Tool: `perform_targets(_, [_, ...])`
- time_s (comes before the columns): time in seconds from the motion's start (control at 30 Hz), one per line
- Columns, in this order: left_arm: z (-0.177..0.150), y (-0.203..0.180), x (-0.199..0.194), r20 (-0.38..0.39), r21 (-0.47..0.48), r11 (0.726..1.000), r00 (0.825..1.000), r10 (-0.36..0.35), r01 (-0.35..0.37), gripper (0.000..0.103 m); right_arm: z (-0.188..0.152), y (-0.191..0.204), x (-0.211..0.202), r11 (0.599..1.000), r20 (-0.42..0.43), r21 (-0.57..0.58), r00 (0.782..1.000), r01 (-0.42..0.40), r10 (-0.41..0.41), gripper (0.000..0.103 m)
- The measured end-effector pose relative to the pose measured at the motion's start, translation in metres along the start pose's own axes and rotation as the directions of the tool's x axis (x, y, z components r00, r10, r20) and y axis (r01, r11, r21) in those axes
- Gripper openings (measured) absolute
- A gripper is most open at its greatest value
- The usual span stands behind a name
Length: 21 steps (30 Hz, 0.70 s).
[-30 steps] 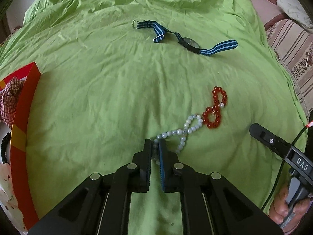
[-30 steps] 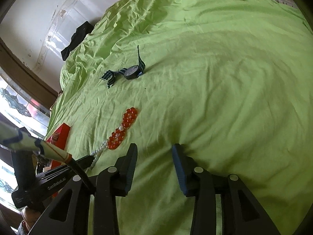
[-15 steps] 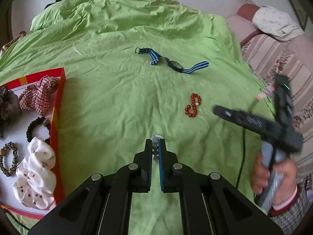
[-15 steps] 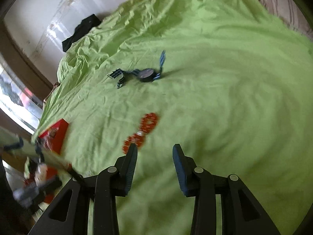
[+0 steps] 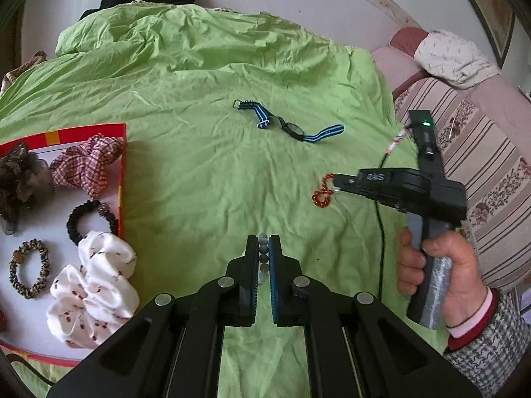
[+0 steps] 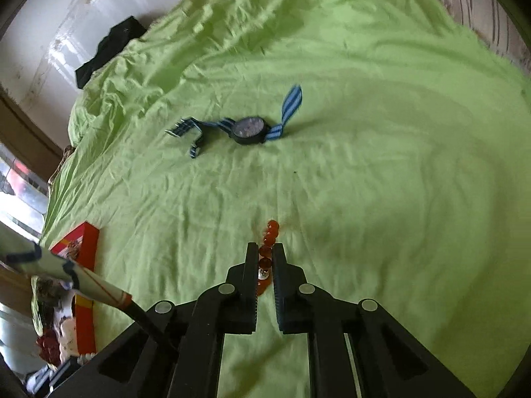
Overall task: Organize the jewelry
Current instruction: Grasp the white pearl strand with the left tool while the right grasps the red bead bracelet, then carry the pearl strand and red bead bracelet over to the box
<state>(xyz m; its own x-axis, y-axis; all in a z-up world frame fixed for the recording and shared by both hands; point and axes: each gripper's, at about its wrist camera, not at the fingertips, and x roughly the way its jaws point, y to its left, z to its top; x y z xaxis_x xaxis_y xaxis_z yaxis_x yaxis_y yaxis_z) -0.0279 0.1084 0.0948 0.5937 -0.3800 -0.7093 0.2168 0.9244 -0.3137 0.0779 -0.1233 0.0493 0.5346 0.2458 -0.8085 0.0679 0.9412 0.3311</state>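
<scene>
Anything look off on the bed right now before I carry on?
Only the watch: it lies loose on the green sheet, one strap end sticking up. The left gripper holds pale beads, the right gripper red beads.

Probably a home bedroom: a rumpled green bedsheet (image 5: 205, 76) beside a striped floral sofa (image 5: 478, 152).

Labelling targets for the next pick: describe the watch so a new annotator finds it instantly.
Start from the wrinkled lime-green bedsheet that fills the left wrist view. Out in its open middle, beyond both grippers, lies the wristwatch with a dark round face and blue-and-black striped fabric strap, unbuckled and stretched out. It is the only flat strap here; the other jewelry is beaded.
</scene>
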Motion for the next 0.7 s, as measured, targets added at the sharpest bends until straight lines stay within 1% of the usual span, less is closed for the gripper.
perform_targets(0.1, [-0.002, 0.001, -0.011, 0.016, 0.001, 1.000, 1.000, 0.000, 0.000, 0.006, -0.005, 0.007, -0.026, 0.999, 0.040, -0.045, 0.999, 0.026, -0.025, 0.009])
perform_targets(0.33, [-0.007, -0.003, -0.038, 0.057, 0.004, 1.000, 0.998, 0.006, -0.006, 0.006, -0.025, 0.029, -0.081, 0.991, 0.111, -0.119, 0.993, 0.062, -0.049, 0.009])
perform_targets(0.57, [-0.011, -0.005, -0.064, 0.105, 0.016, 1.000, 0.994, 0.018, -0.020, 0.006, -0.045, 0.051, -0.112, 0.986, 0.141, -0.151, 0.989, 0.071, -0.049, 0.009])
perform_targets(0.7, [-0.012, -0.001, -0.076, 0.131, 0.008, 1.000, 0.991, 0.026, -0.028, 0.006, -0.054, 0.068, -0.119, 0.982, 0.142, -0.175, 0.989, 0.076, -0.051, 0.009])
